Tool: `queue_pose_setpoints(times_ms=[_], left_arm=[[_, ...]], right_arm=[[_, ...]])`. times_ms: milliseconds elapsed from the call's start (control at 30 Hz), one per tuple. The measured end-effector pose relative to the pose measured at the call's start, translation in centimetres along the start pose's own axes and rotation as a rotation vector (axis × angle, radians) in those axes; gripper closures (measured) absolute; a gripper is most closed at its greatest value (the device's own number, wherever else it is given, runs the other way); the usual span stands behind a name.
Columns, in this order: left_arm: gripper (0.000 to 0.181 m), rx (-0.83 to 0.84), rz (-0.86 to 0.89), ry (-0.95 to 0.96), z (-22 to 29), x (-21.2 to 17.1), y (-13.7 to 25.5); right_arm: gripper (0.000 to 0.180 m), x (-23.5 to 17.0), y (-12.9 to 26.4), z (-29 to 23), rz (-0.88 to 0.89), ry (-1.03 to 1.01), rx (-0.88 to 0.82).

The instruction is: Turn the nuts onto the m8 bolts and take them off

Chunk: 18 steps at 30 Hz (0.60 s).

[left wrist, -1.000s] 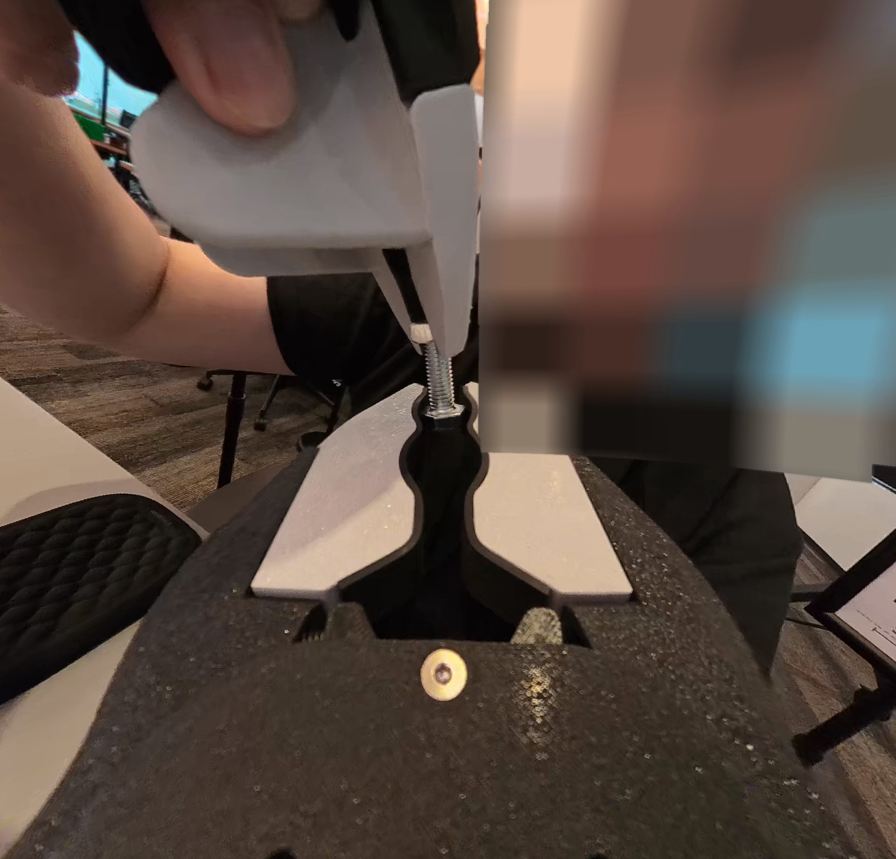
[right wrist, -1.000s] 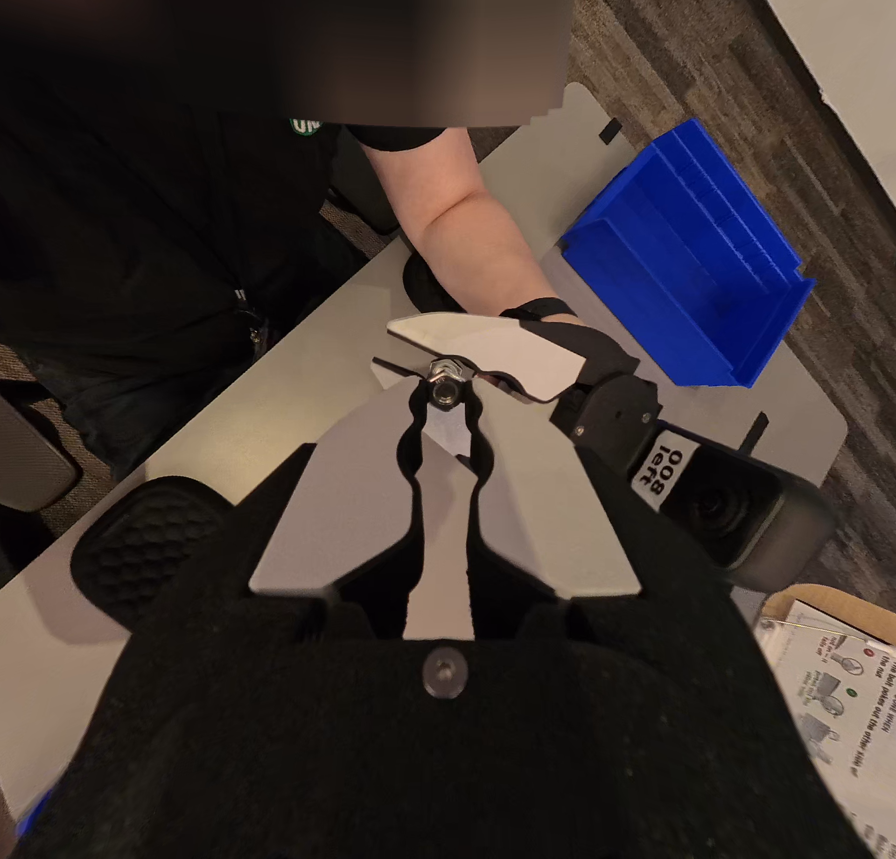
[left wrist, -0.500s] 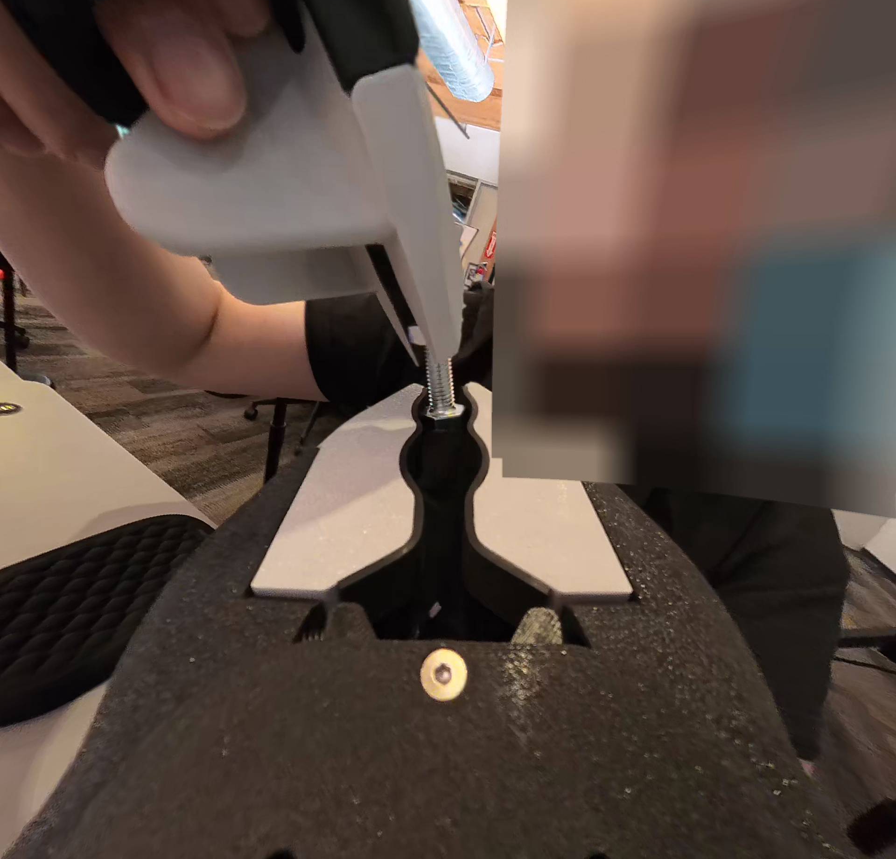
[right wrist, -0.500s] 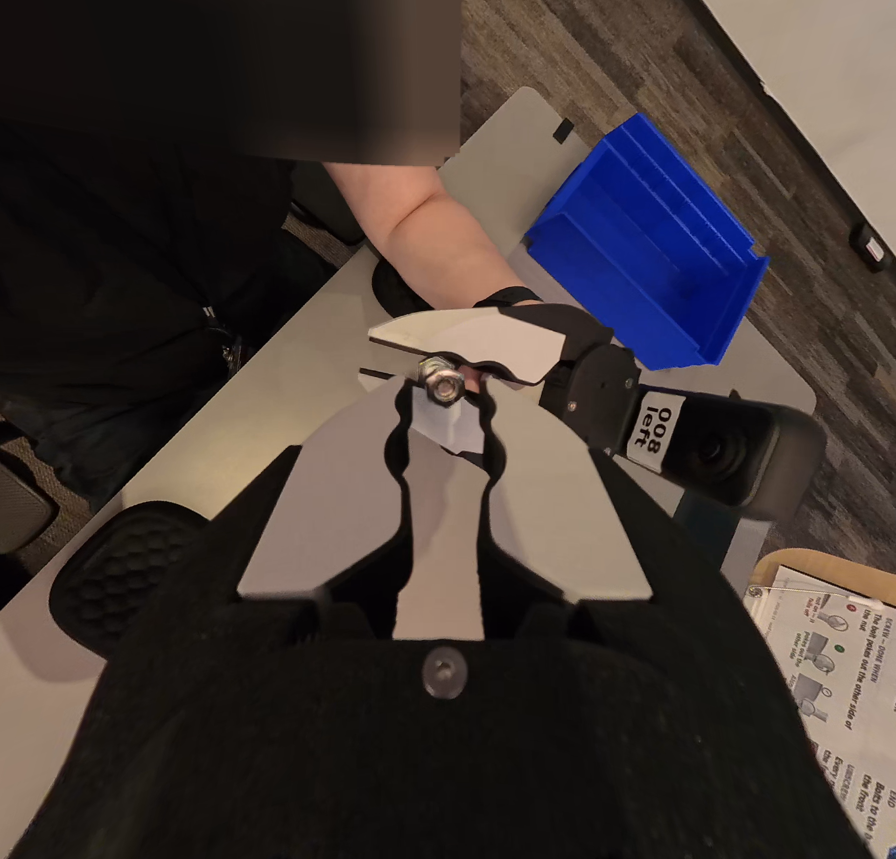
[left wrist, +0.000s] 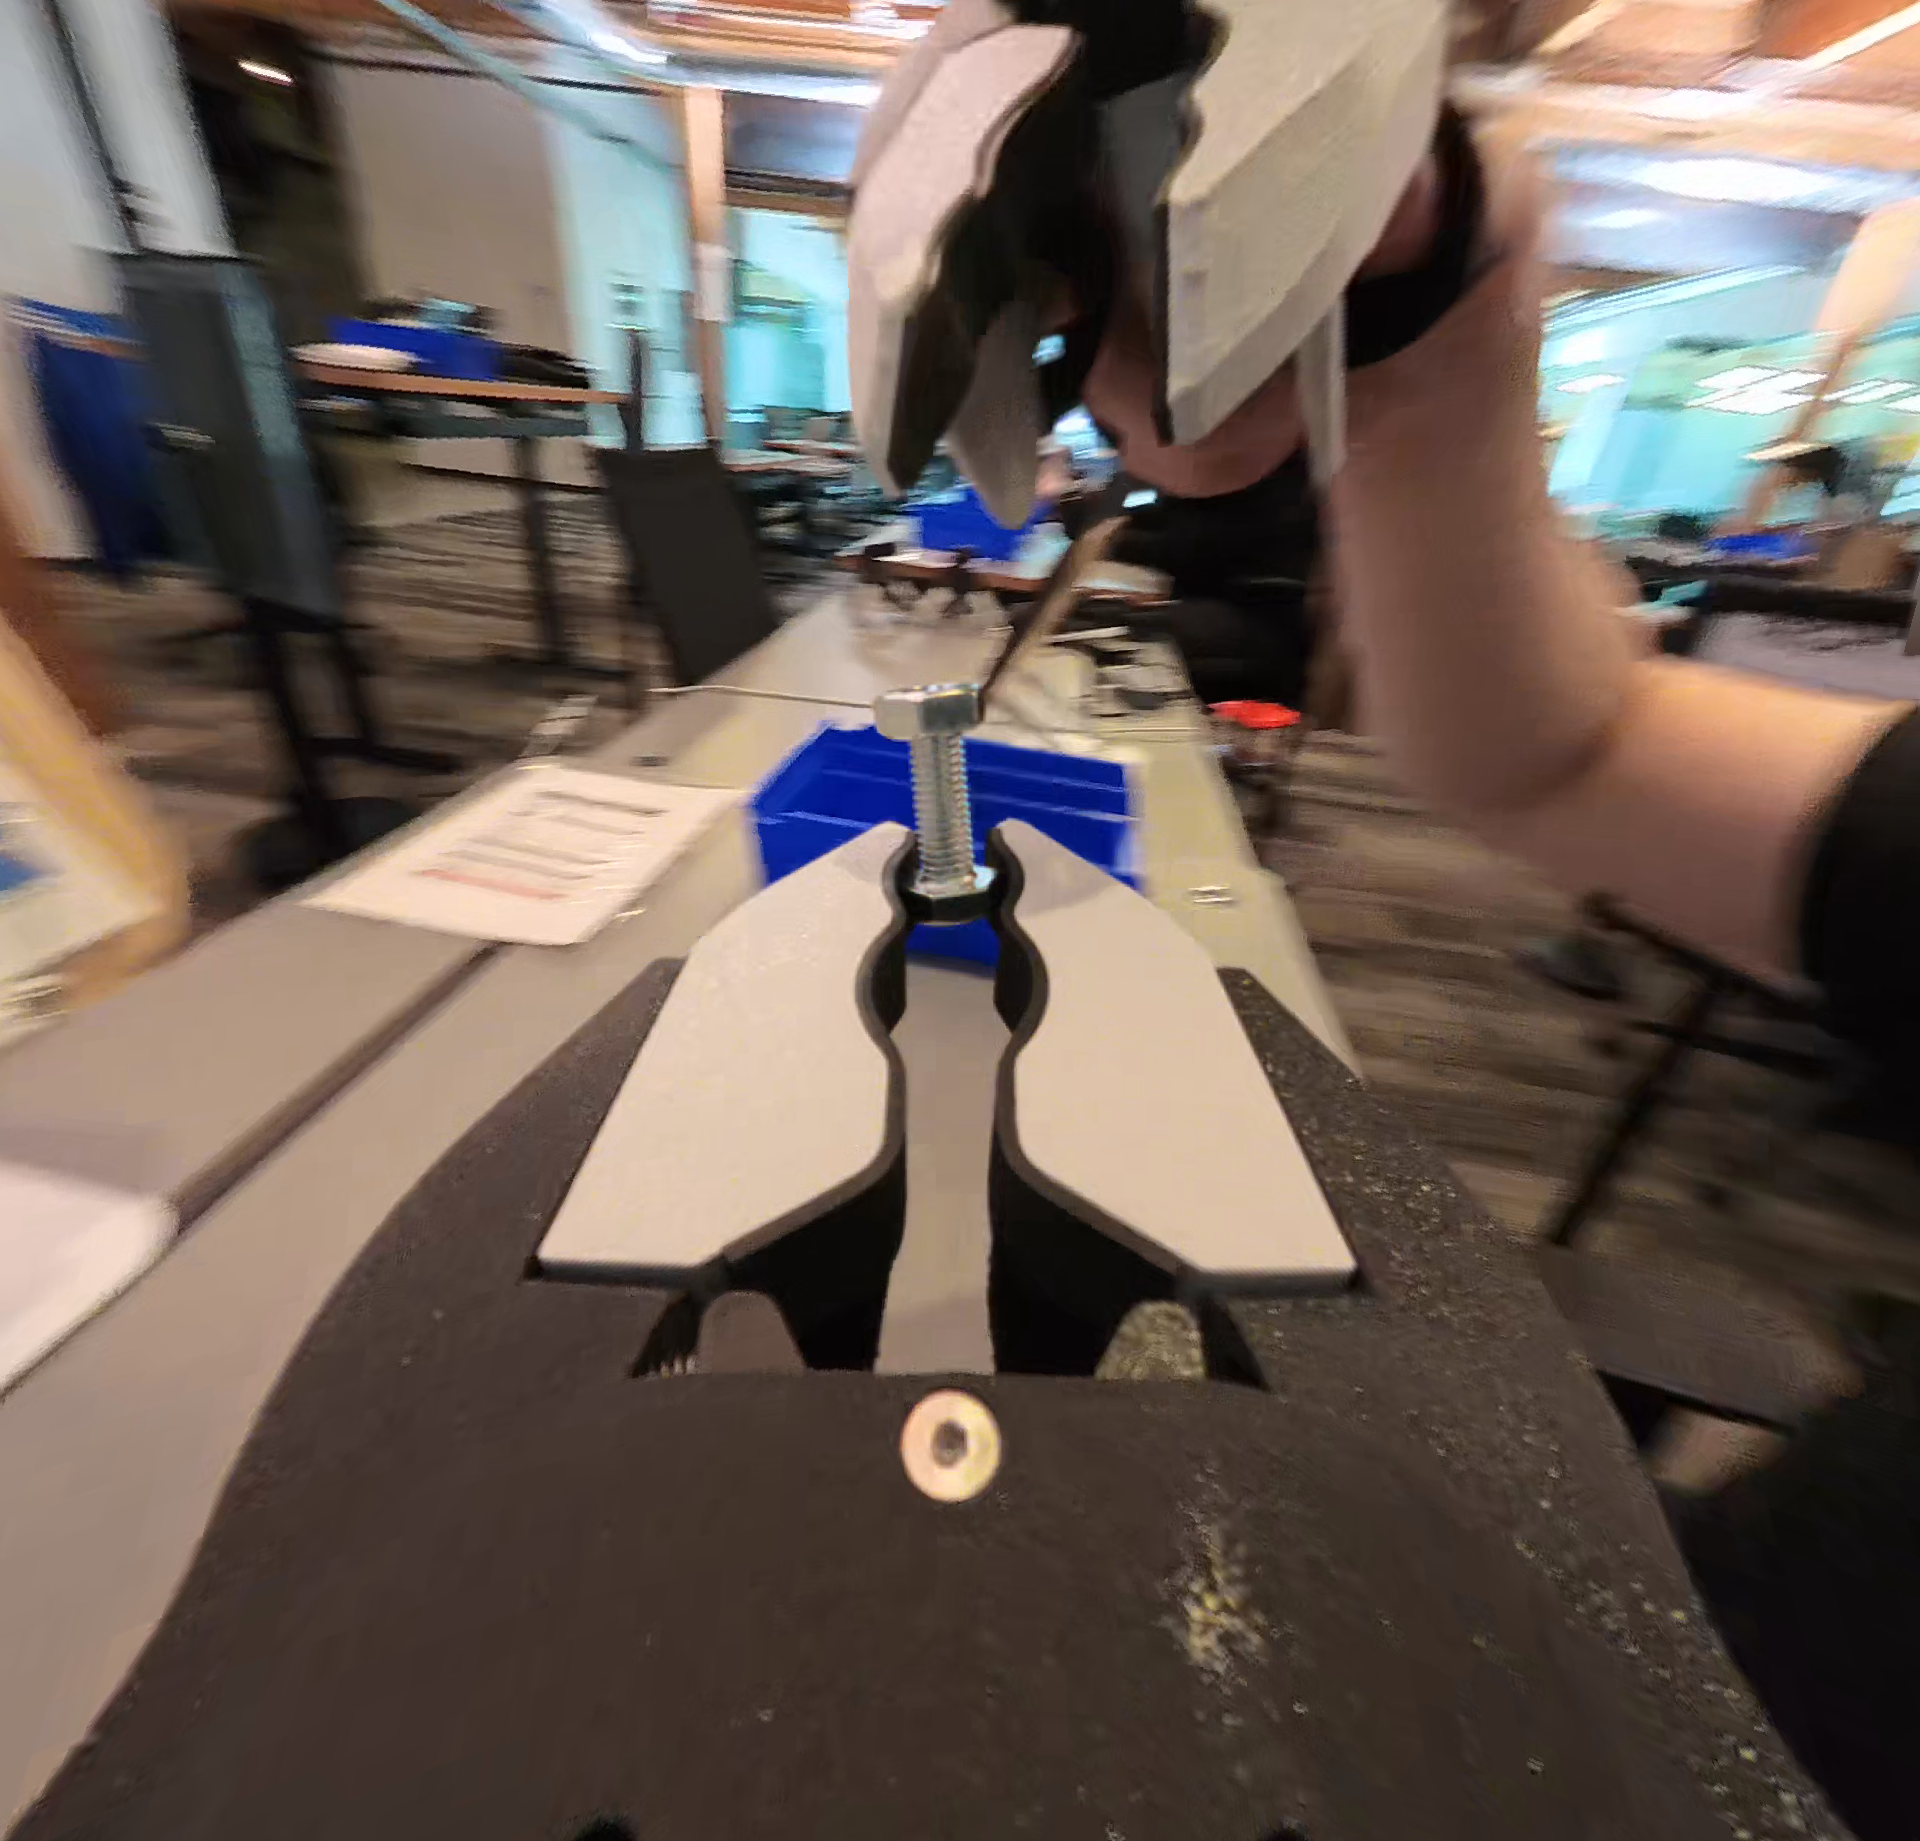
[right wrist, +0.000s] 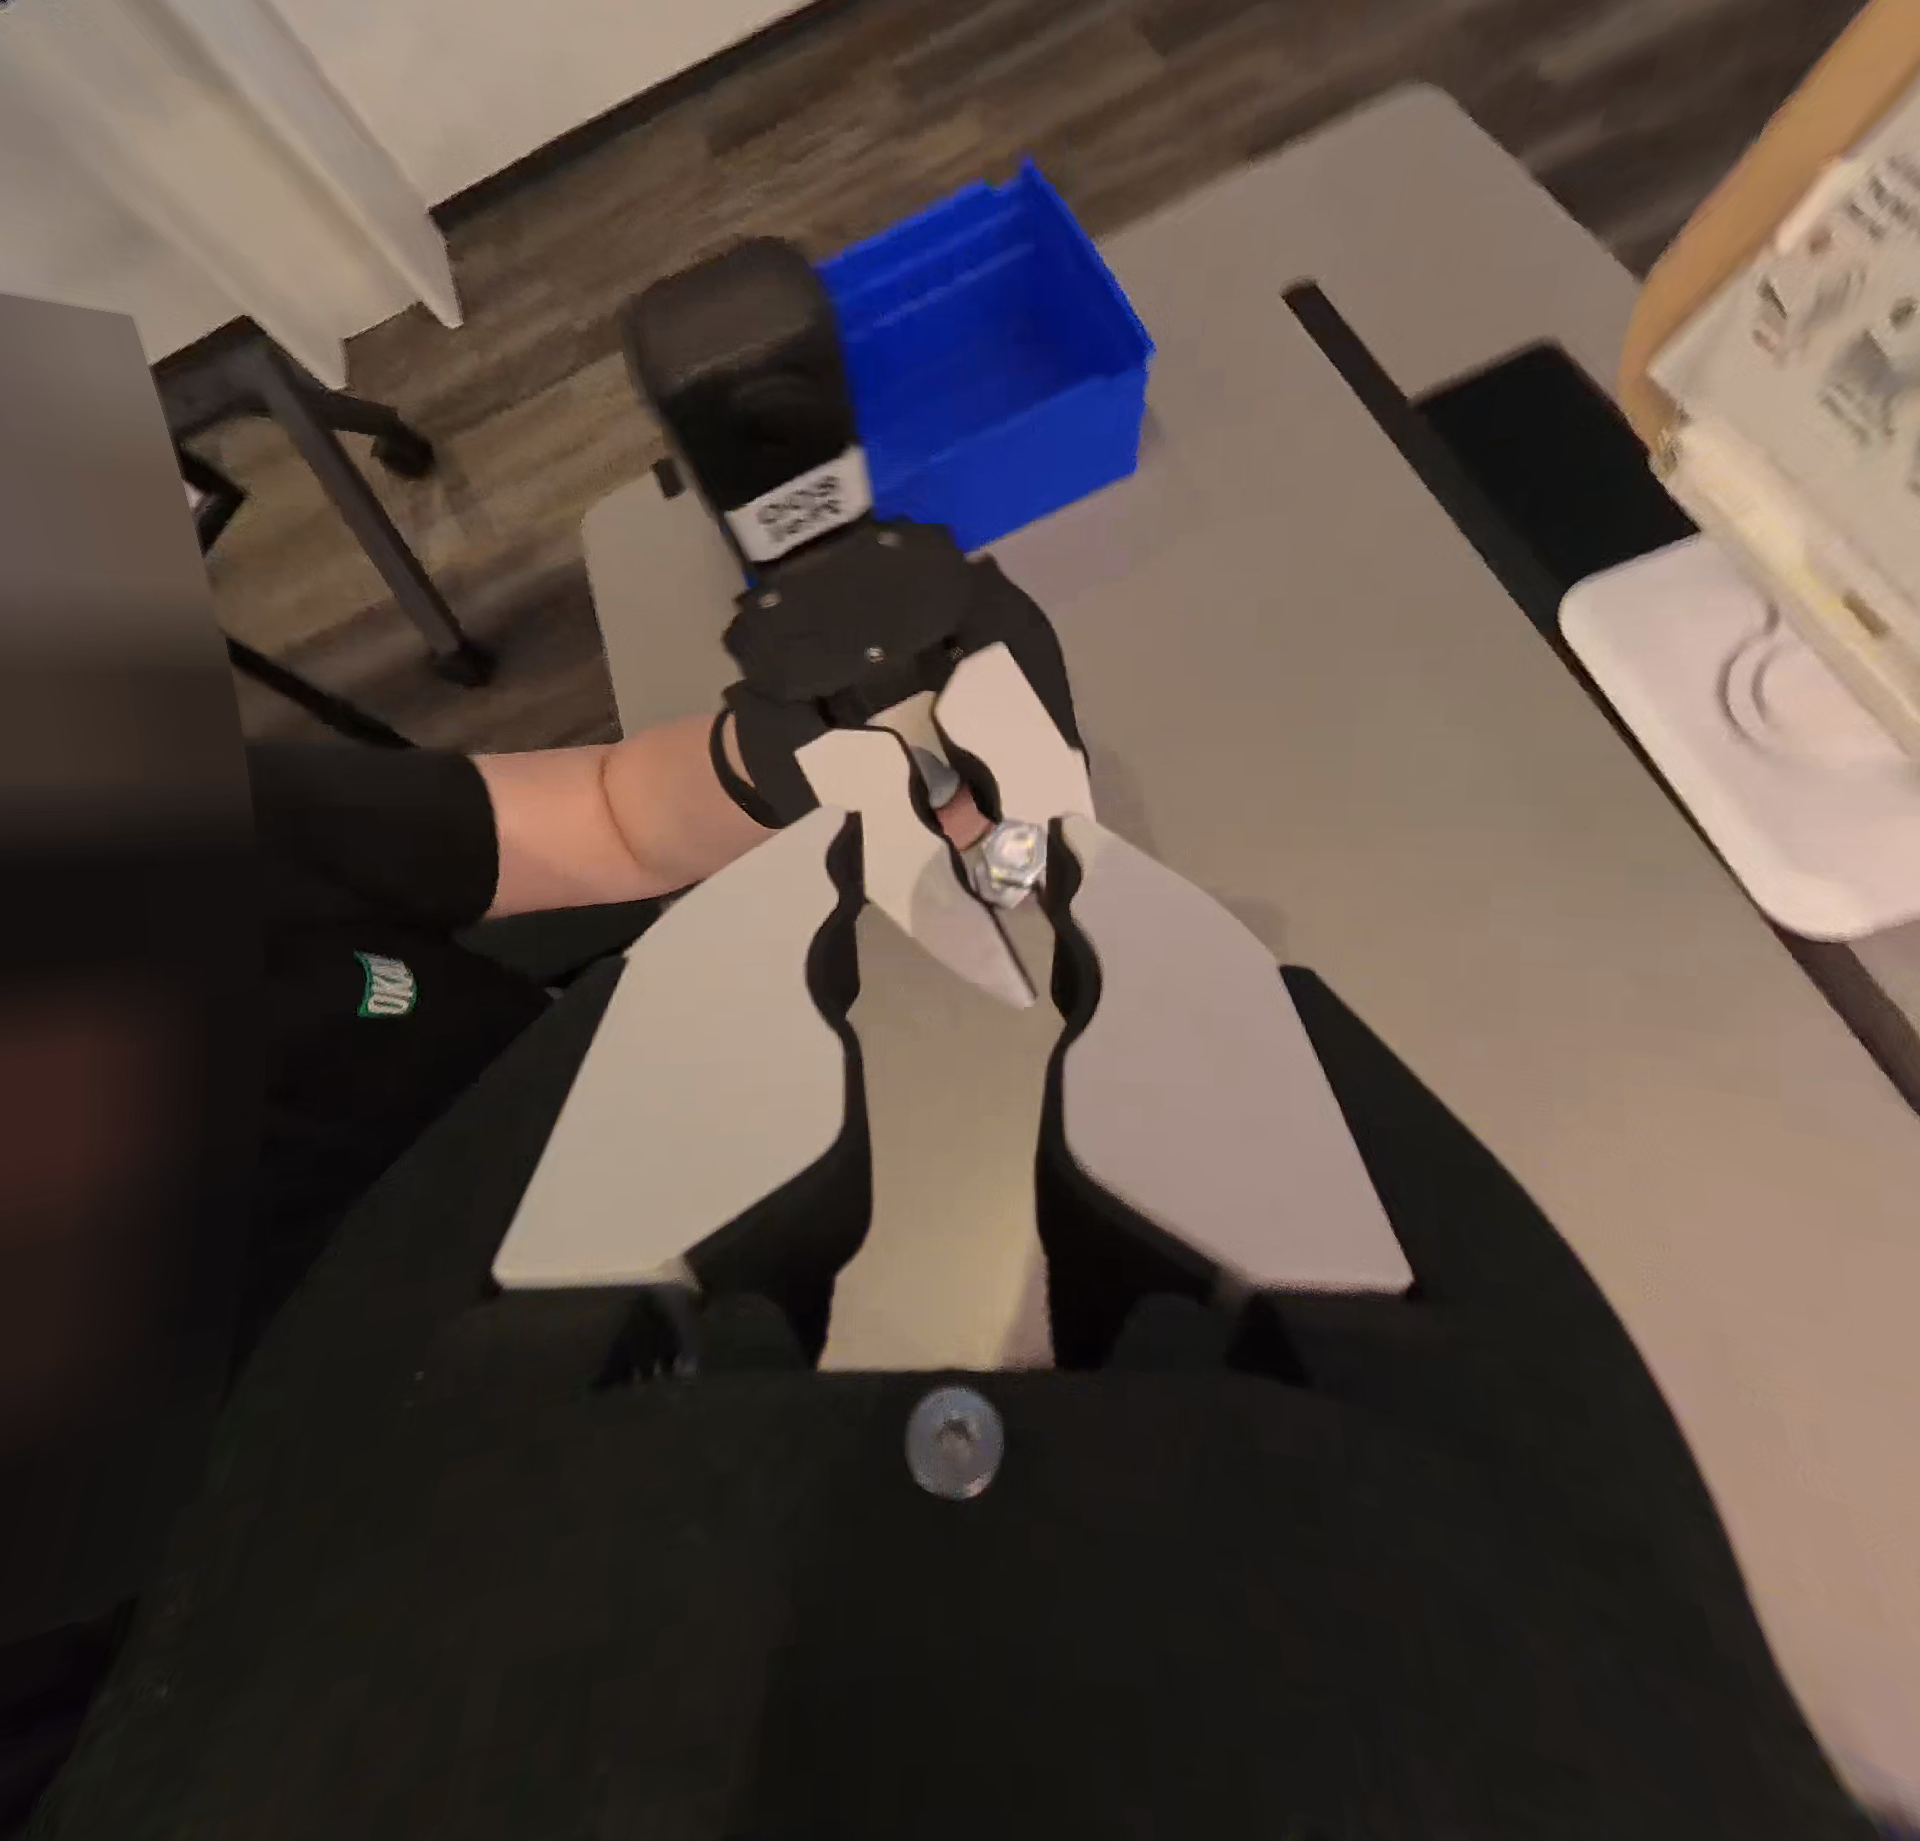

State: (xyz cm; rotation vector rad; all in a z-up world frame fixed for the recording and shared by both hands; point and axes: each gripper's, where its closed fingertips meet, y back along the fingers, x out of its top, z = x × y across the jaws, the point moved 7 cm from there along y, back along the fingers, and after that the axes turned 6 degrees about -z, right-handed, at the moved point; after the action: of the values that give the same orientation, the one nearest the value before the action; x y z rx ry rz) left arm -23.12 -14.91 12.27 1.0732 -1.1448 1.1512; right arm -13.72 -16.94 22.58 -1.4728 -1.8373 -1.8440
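Observation:
In the left wrist view my left gripper (left wrist: 948, 837) is shut on a silver nut (left wrist: 943, 882). A threaded silver bolt (left wrist: 940, 794) stands upright out of the nut, its hex head on top and free. My right gripper (left wrist: 1101, 420) hangs above the bolt, open and clear of it. In the right wrist view my right gripper (right wrist: 958, 846) has its jaws wide apart. The bolt's head (right wrist: 1013, 856) shows between them, with nothing pressing on it. The left gripper (right wrist: 997, 918) shows below, holding the nut and bolt.
A blue bin (left wrist: 1039, 783) stands on the grey table (right wrist: 1351, 856) behind the bolt; it also shows in the right wrist view (right wrist: 987, 378). A printed sheet (left wrist: 540, 846) lies to the left. A white tray (right wrist: 1766, 731) and a cardboard box (right wrist: 1766, 181) sit at the right. Spacing between my two grippers at the tips: around 7 cm.
My right gripper opened, let go of the bolt's head and lifted away from it. My left gripper stayed shut on the nut, and both views swung round.

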Motion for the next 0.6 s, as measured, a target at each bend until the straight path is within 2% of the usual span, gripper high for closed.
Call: queue_pose_setpoints(times_ms=[100,267,367,600], left_arm=[[0.169,0.225,-0.019,-0.082,-1.0,-0.2,0.0],[0.169,0.412,-0.059,-0.137,-1.7,-0.6,-0.1],[0.169,0.476,-0.078,-0.166,-2.0,-0.8,-0.2],[0.169,0.498,-0.088,-0.189,-1.7,-0.7,-0.2]], right_arm=[[0.145,-0.1,-0.9,1.3,-0.074,-0.094,-0.099],[0.147,0.1,-2.4,2.3,-0.183,-0.177,-0.141],[0.150,0.4,-3.0,2.5,-0.213,-0.202,-0.145],[0.151,0.3,-4.0,3.1,-0.265,-0.188,-0.191]])
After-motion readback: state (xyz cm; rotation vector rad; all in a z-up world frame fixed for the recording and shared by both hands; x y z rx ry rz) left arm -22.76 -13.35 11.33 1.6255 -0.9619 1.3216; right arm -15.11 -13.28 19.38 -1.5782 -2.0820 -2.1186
